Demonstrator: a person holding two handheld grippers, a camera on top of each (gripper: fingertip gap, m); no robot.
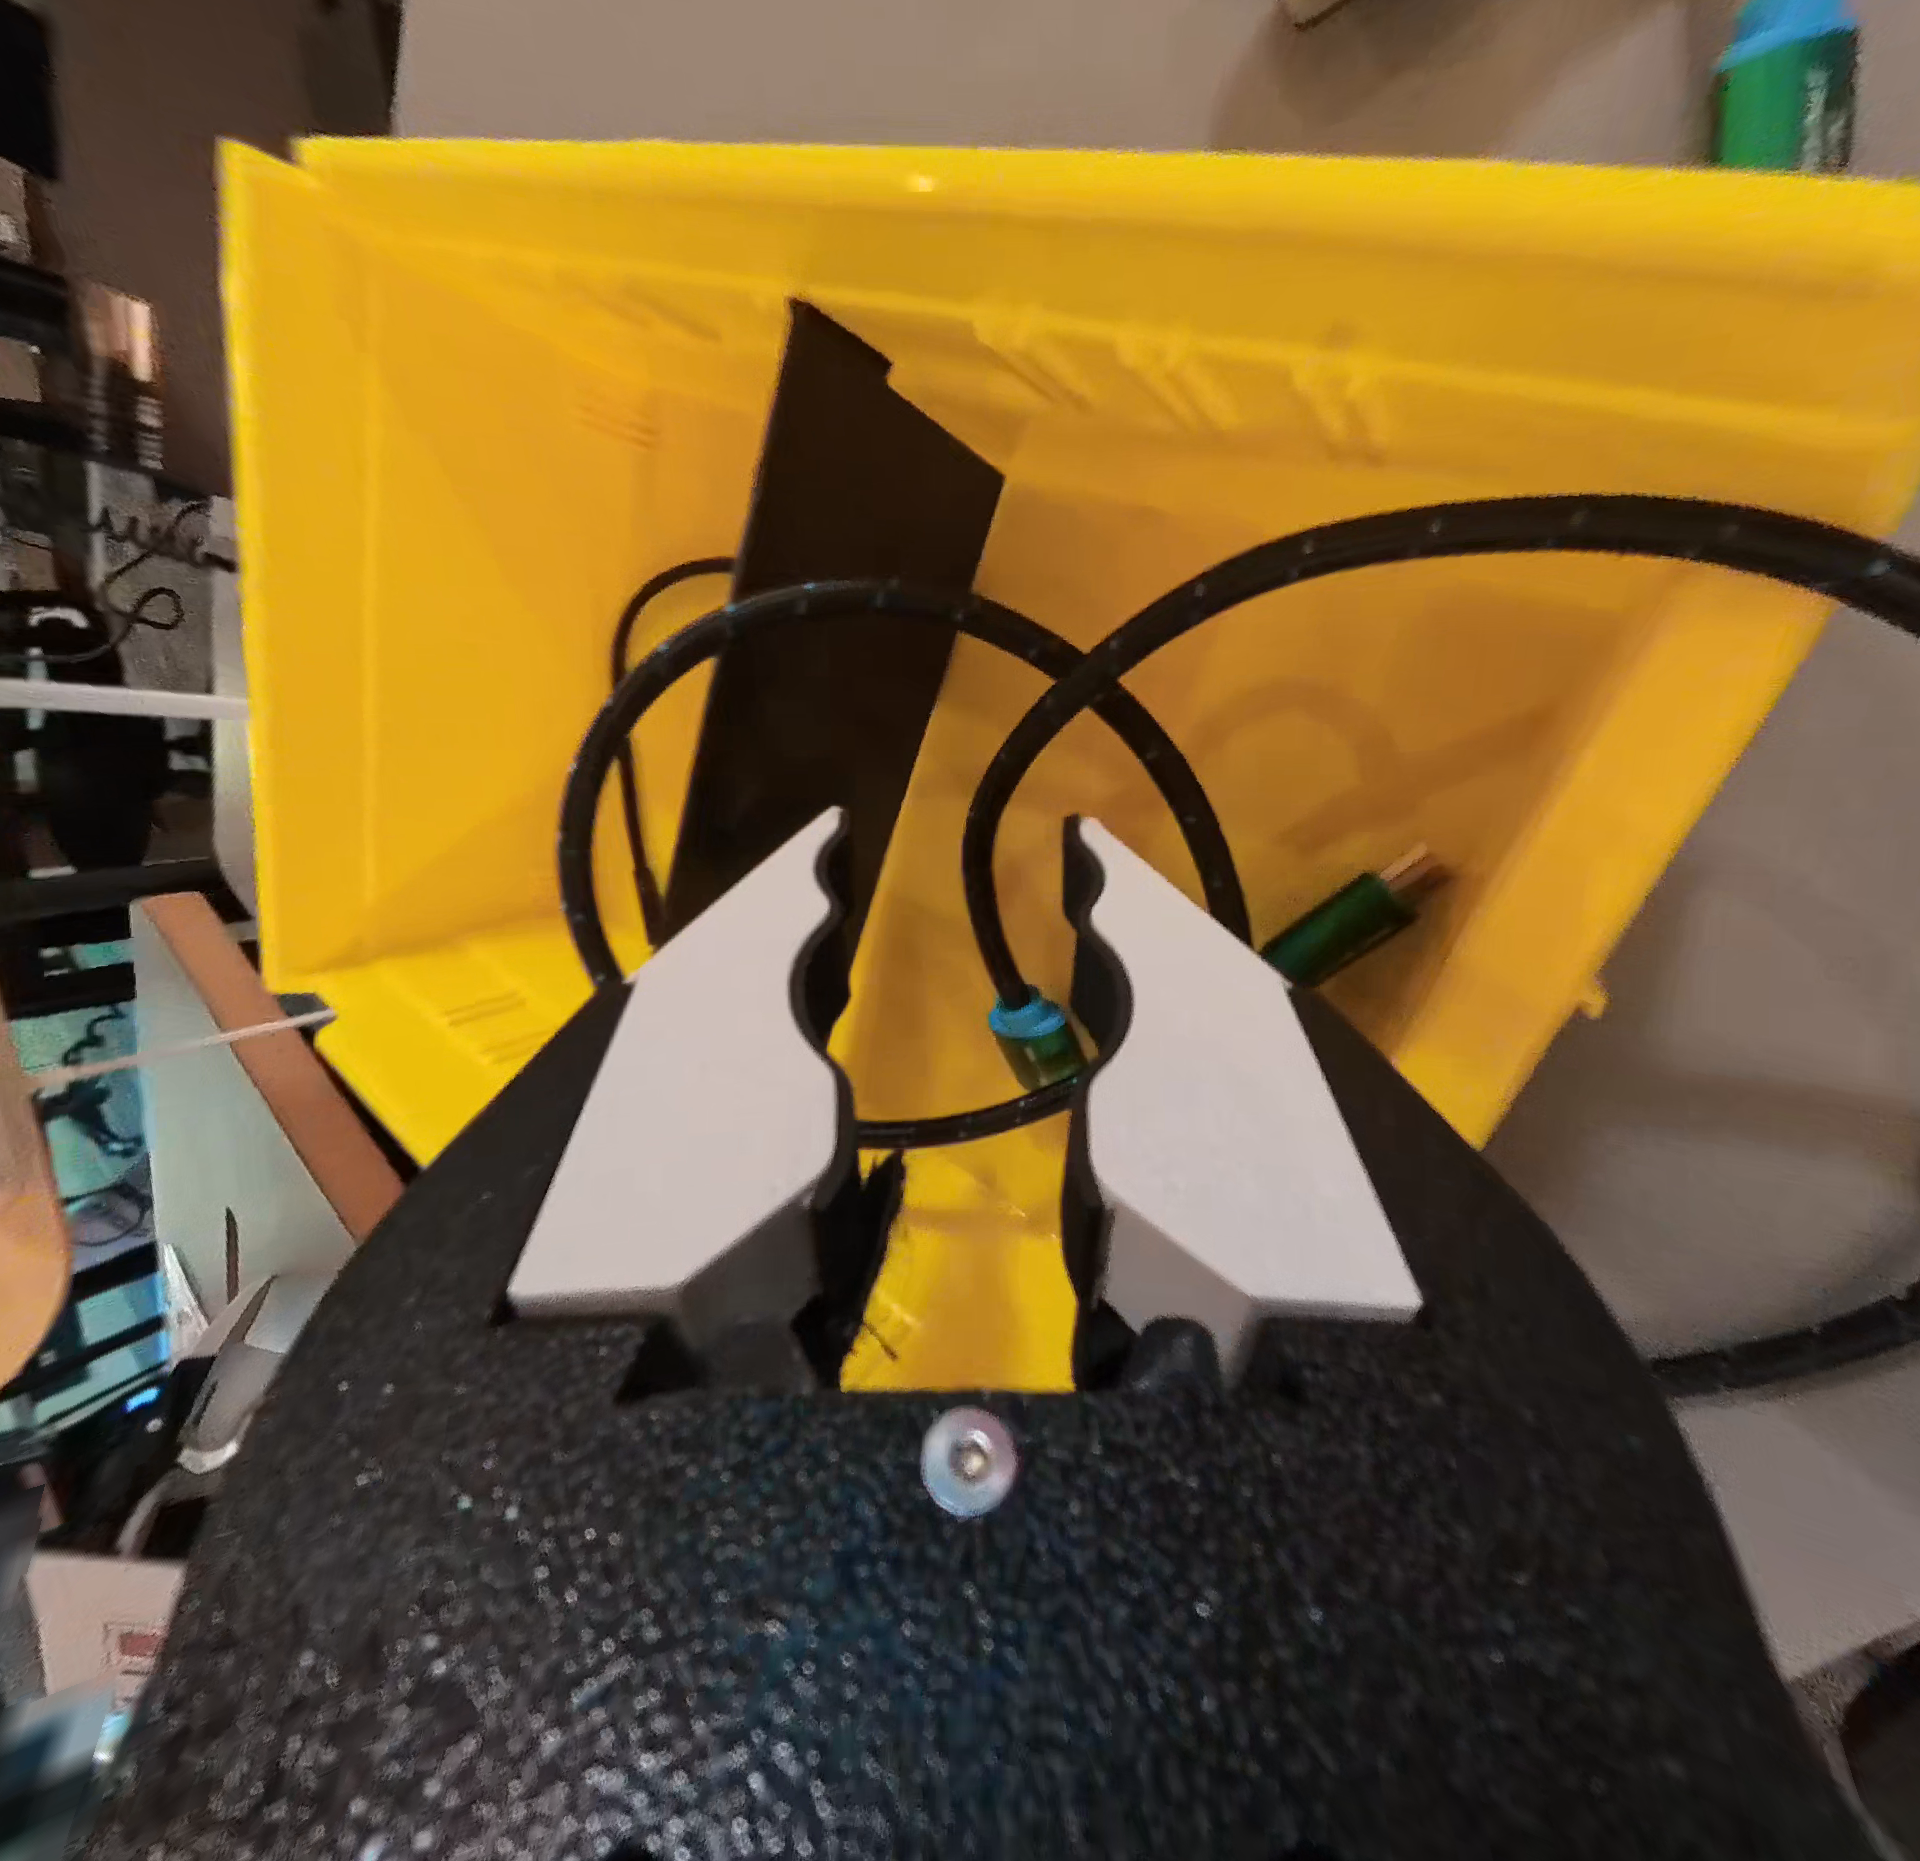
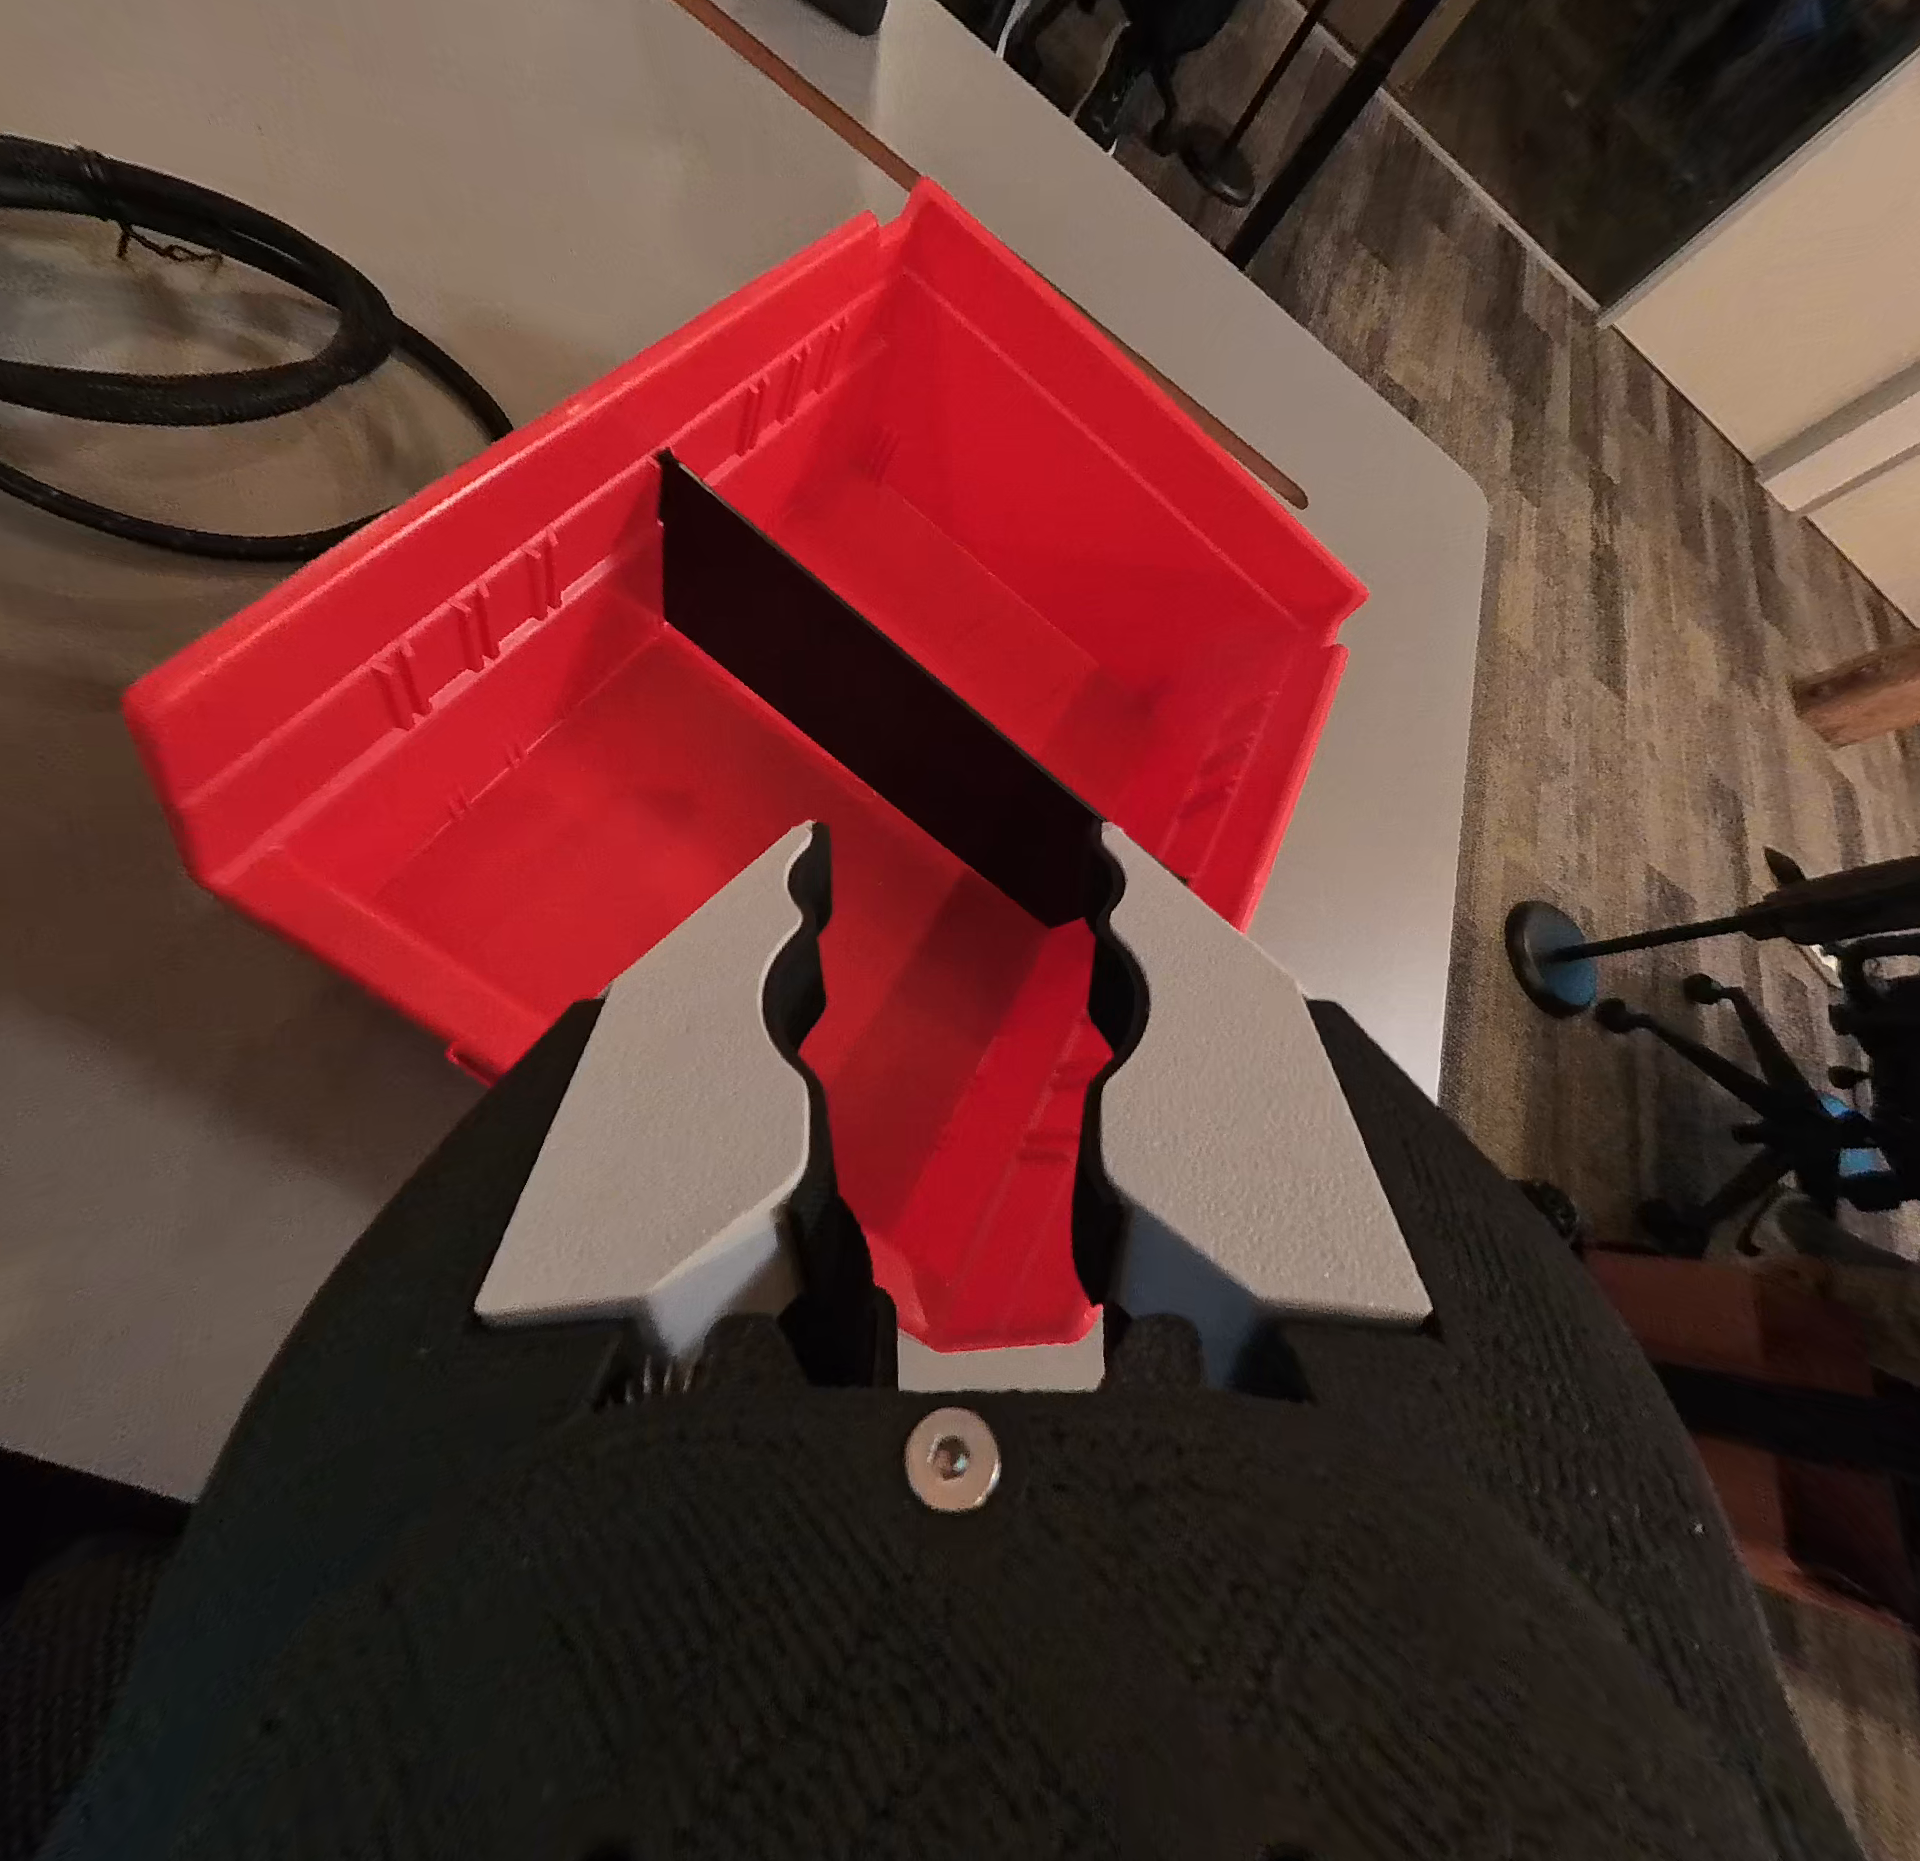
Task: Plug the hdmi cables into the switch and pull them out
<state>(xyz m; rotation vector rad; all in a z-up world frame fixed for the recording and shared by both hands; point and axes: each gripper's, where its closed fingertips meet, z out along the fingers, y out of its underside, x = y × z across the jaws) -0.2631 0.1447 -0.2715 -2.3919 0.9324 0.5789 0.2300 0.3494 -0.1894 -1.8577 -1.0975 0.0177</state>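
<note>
In the left wrist view, black braided HDMI cables [image 1: 1049, 699] loop inside a yellow bin [image 1: 447, 585] with a black divider [image 1: 831, 627]. One green plug [image 1: 1351, 918] lies in the bin's right part with its metal tip showing. A second green plug with a blue collar [image 1: 1029, 1042] lies just ahead of my right finger. My left gripper [image 1: 956, 824] is open and empty, hovering over the bin. In the right wrist view, my right gripper [image 2: 956, 835] is open and empty over a red bin [image 2: 499, 803] with a black divider [image 2: 873, 710]. No switch is in view.
Both bins sit on a light table [image 2: 260, 97]. A coil of black cable [image 2: 208, 377] lies left of the red bin. A green and blue container [image 1: 1787, 76] stands behind the yellow bin. The table edge and carpet floor [image 2: 1621, 564] are to the right. My hands' fingertips stand some 55 centimeters from each other. To reach the green plug [image 1: 1351, 918] in a straight line is about 6 centimeters for my left fingers, about 50 centimeters for my right.
</note>
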